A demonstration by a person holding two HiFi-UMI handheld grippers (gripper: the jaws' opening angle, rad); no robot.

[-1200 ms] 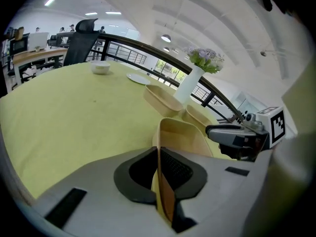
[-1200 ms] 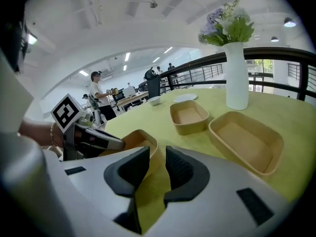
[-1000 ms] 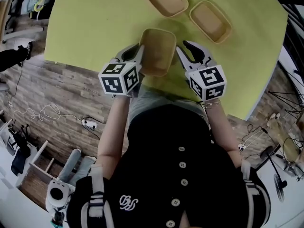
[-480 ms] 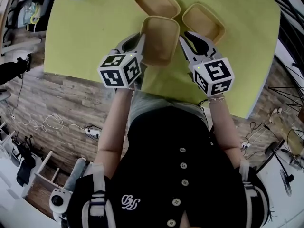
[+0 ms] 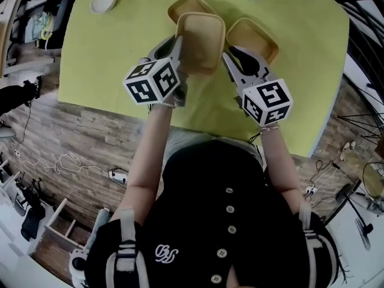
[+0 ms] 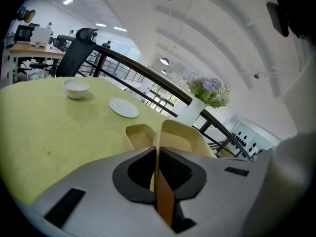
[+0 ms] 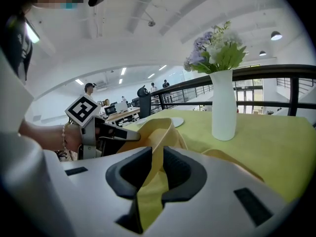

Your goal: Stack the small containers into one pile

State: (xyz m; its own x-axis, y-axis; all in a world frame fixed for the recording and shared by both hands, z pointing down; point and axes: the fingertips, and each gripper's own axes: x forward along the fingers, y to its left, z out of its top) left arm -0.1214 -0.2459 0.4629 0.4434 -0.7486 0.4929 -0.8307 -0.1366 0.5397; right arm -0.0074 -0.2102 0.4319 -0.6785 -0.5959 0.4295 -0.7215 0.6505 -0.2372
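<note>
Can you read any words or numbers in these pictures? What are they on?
White curly logo on the shirt: too blurred to read.
Left cube and right cube: black-and-white square patterns, no letters.
No other text shows.

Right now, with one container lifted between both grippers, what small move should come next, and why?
Probably ease the held container slightly forward until it is squarely above the far-left container, which it only partly covers in the head view. The left gripper is shut on one rim; the right gripper grips the opposite wall, though its jaws have just eased slightly open.
</note>
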